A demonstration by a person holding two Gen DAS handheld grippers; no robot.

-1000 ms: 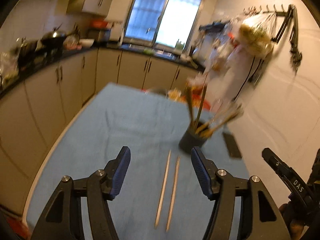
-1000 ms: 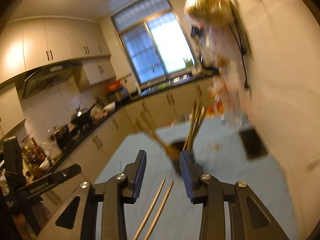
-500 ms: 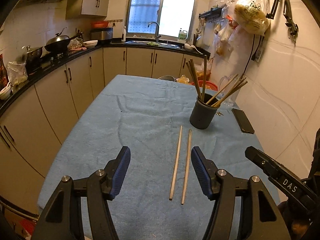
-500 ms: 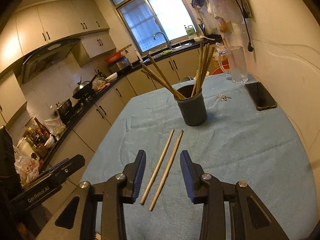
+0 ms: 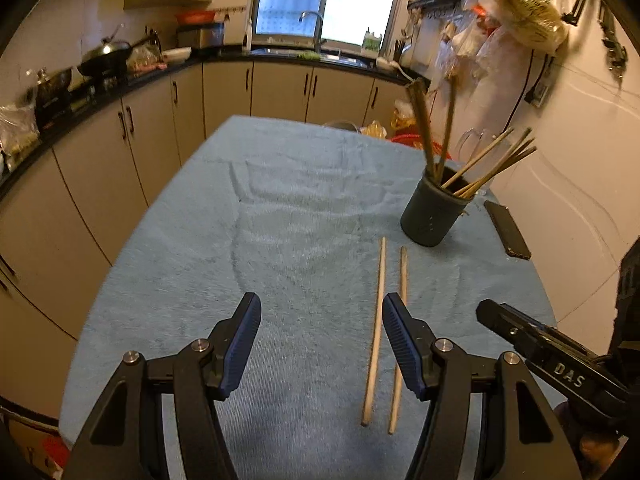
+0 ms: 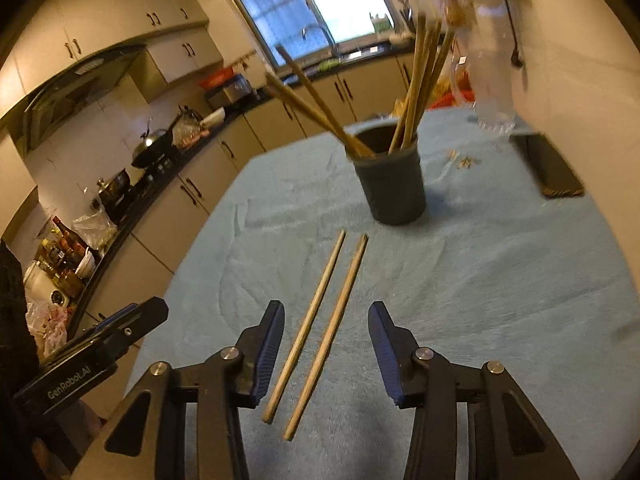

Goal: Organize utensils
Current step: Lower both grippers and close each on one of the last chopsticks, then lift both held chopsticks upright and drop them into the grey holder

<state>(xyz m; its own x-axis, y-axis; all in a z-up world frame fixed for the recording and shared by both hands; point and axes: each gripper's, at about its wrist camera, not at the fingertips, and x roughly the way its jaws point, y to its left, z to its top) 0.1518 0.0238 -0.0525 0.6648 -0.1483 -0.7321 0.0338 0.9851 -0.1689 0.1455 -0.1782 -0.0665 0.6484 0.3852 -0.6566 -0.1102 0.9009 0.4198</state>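
Two wooden chopsticks [image 5: 376,328] lie side by side on the blue cloth, pointing toward a dark cup [image 5: 430,214] that holds several chopsticks. My left gripper [image 5: 322,340] is open and empty, above the cloth just left of the pair. In the right wrist view the pair of chopsticks [image 6: 320,328] lies between the fingers of my open, empty right gripper [image 6: 326,350], above the cloth. The cup [image 6: 390,178] stands beyond them. The right gripper's body [image 5: 548,356] shows at the lower right of the left wrist view.
A black phone [image 5: 506,230] lies right of the cup near the wall. A glass jug [image 6: 490,96] stands behind it. The blue cloth [image 5: 300,200] covers the table. Kitchen counters run along the left and back. Bags [image 5: 524,12] hang on the right wall.
Both grippers have moved closer to the loose chopsticks. The right gripper has come forward so the pair lies between its fingers. Both stay open.
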